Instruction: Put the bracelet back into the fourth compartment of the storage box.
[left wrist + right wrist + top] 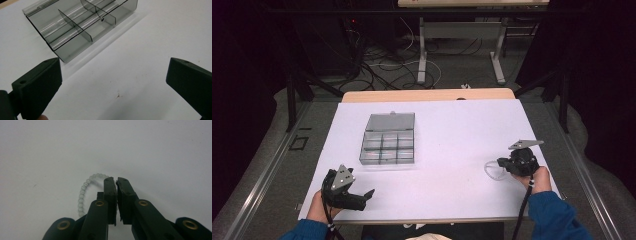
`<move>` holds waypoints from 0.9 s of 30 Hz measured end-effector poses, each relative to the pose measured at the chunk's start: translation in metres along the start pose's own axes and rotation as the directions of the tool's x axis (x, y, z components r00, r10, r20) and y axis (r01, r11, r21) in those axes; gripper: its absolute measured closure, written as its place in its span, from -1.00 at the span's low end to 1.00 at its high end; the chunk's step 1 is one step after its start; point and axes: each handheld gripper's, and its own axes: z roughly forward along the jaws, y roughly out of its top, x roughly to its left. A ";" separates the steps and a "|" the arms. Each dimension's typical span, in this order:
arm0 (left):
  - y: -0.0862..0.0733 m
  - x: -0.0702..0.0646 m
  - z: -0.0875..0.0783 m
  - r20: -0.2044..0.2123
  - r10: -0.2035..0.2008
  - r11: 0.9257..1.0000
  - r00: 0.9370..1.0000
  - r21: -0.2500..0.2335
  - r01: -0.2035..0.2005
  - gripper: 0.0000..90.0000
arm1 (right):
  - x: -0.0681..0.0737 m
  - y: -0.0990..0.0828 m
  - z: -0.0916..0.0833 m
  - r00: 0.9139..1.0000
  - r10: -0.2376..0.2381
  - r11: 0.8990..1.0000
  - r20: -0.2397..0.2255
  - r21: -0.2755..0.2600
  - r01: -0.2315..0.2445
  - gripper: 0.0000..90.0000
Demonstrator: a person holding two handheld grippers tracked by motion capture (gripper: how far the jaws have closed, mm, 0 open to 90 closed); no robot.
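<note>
While the left gripper (362, 196) rests near the front left corner of the desk (452, 130), its jaws stand wide apart with nothing between them; the left gripper view looks between its two black fingers (37, 87) across bare white surface toward the smoky clear organizer box (80, 25). That box (388, 140) sits on the left half of the desk, about midway between front and back edges, its lid tipped up behind it and thin dividers splitting it into small compartments. What lies inside them I cannot tell from these pictures.

Close to the right edge of the desk, the right gripper (501, 163) is held low in the person's hand, with the grey three-cornered plate on top and a cable trailing toward the front edge. Its jaws are pressed together, pads nearly touching, and they pinch the pale bead bracelet (86, 188) at one point of its ring. From the right gripper view the beads curve out to the left of the jaw tips and lie on the white surface; the high view shows the bracelet (492, 170) as a faint loop just left of that gripper, well apart from the box
</note>
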 end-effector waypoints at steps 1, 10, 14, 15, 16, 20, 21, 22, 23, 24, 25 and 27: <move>0.000 0.000 0.000 0.000 0.000 1.000 1.000 0.000 0.000 -0.99 | 0.000 0.000 -0.001 1.000 -0.002 1.000 -0.008 -0.008 0.002 0.91; 0.000 0.000 0.000 0.002 -0.001 1.000 1.000 0.000 0.001 -0.99 | 0.008 0.004 -0.013 0.998 0.004 0.998 -0.058 -0.060 -0.008 0.92; 0.000 0.000 0.000 0.002 -0.002 1.000 1.000 -0.005 0.002 -0.99 | 0.011 0.005 -0.017 0.998 -0.004 0.997 -0.068 -0.083 -0.002 0.92; 0.000 0.000 0.000 0.002 -0.002 1.000 1.000 -0.006 0.002 -0.99 | 0.012 0.006 -0.018 0.998 -0.014 0.995 -0.069 -0.095 0.007 0.92; 0.000 0.000 0.000 0.003 -0.001 1.000 1.000 -0.004 0.001 -0.99 | 0.014 0.006 -0.018 0.997 -0.014 0.995 -0.070 -0.101 0.007 0.92; 0.000 0.000 0.000 0.003 -0.003 1.000 1.000 -0.002 0.003 -0.99 | 0.018 0.008 -0.021 0.997 -0.018 0.993 -0.074 -0.114 0.010 0.92; 0.000 0.000 0.000 0.004 -0.003 1.000 1.000 -0.002 0.003 -0.99 | 0.019 0.009 -0.021 0.997 -0.029 0.993 -0.074 -0.120 0.020 0.92; 0.000 0.000 0.000 0.004 -0.002 1.000 1.000 -0.002 0.002 -0.99 | 0.020 0.010 -0.022 0.997 -0.034 0.992 -0.070 -0.124 0.025 0.92; 0.000 0.000 0.000 0.004 -0.002 1.000 1.000 -0.002 0.002 -0.99 | 0.020 0.010 -0.022 0.997 -0.038 0.991 -0.071 -0.128 0.029 0.92; 0.000 0.000 0.000 0.005 -0.002 1.000 1.000 0.003 0.002 -0.99 | 0.023 0.011 -0.022 0.996 -0.030 0.992 -0.078 -0.128 0.020 0.92; 0.000 0.000 0.000 0.005 -0.002 1.000 1.000 0.004 0.002 -0.99 | 0.023 0.011 -0.022 0.996 -0.045 0.991 -0.075 -0.129 0.035 0.92; 0.000 0.000 0.000 0.005 -0.002 1.000 1.000 0.004 0.002 -0.99 | 0.025 0.013 -0.021 0.995 -0.056 0.990 -0.076 -0.136 0.045 0.92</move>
